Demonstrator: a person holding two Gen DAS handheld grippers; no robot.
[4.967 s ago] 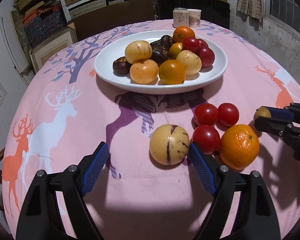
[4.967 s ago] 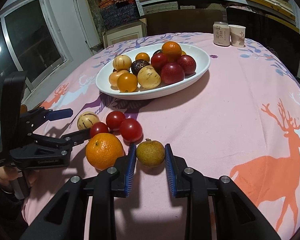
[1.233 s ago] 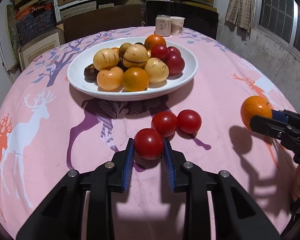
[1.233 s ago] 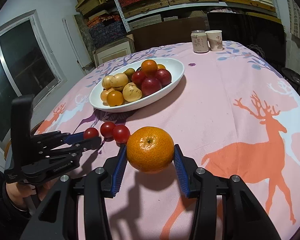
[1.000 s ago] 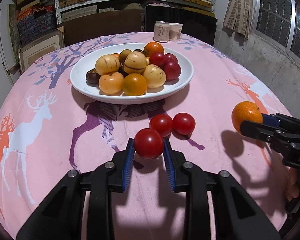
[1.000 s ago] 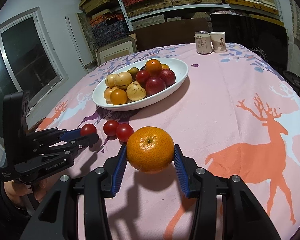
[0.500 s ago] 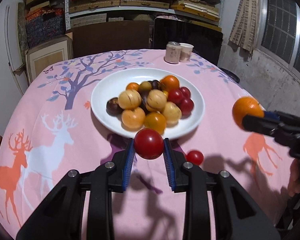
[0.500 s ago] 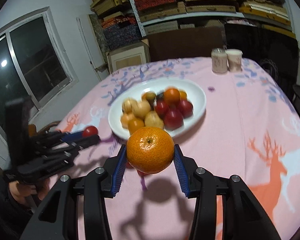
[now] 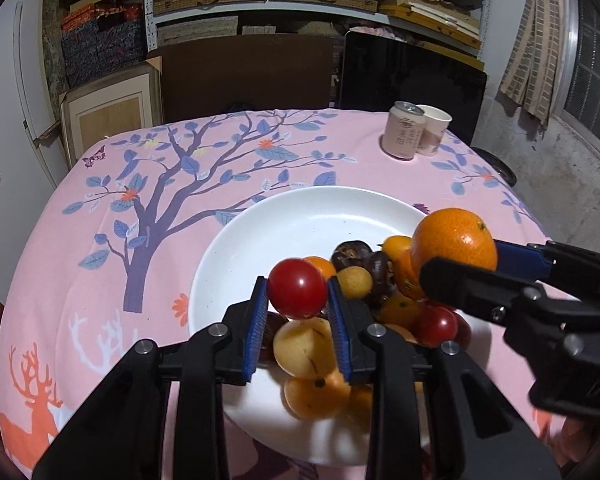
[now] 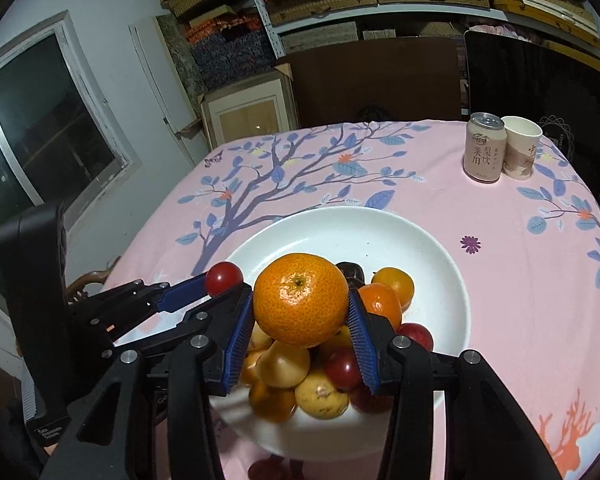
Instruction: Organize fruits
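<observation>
- The pink tablecloth (image 9: 100, 208), printed with a blue-leaved tree and orange deer, covers the table on the left of both views.
- The left gripper (image 9: 298, 308) hangs over the near part of the white plate (image 9: 300, 216). A red tomato (image 9: 297, 288) sits between its blue pads (image 9: 258, 320); the jaws are opening, and the tomato is still lodged against the pads.
- In the right wrist view the same tomato (image 10: 224, 278) shows at the tip of the left gripper (image 10: 216, 288), just left of the orange.
- Under the left gripper, yellow and orange fruits (image 9: 304, 346) lie heaped in the near half of the plate, with dark ones and a red one further right. The far half of the plate is bare.
- The right gripper (image 10: 300, 320) pinches a big orange (image 10: 300, 304) between its pads, above the fruit pile.
- In the left wrist view that orange (image 9: 454, 244) hangs at the plate's right rim, held by the right gripper (image 9: 460, 264).
- A can (image 10: 483, 148) and a paper cup (image 10: 520, 148) stand touching at the far right of the table.
</observation>
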